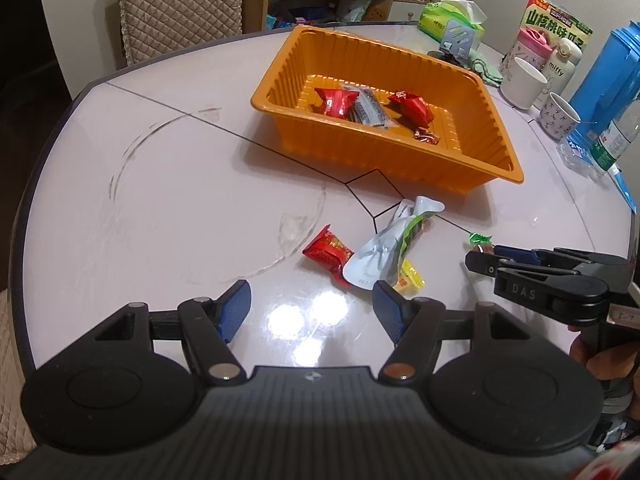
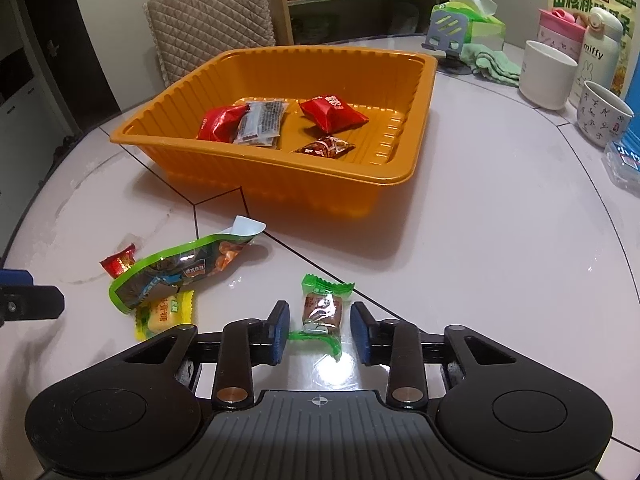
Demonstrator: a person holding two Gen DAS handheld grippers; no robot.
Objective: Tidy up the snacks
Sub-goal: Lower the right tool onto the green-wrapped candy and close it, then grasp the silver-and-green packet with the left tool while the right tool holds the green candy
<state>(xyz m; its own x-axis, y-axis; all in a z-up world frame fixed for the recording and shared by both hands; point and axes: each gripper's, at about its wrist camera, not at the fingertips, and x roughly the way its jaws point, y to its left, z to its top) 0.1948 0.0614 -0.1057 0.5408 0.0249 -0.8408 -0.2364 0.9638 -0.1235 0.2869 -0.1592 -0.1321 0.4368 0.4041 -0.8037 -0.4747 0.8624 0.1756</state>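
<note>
Two hand-held grippers hover low over a pale, glossy worktop where loose snacks lie in front of an orange tray that already holds four wrapped snacks. The right gripper straddles a small green-wrapped candy: the candy lies squarely between its jaws, its long axis pointing straight ahead along the fingers, toward the tray. The jaws stand partly open, each blue pad just beside the wrapper's side with a sliver of gap, though one twisted green end at the near tip touches the pad on the viewer's left; nothing is held yet. The tray sits ahead of these jaws, beyond a stretch of bare worktop. The left gripper has its jaws wide open and empty. Ahead of them, slightly toward the right gripper's side, lie a silver-backed green pouch, a red packet and a yellow candy partly tucked under the pouch. The right hand is plainly nearer the green candy; a short squeeze should secure it.
</note>
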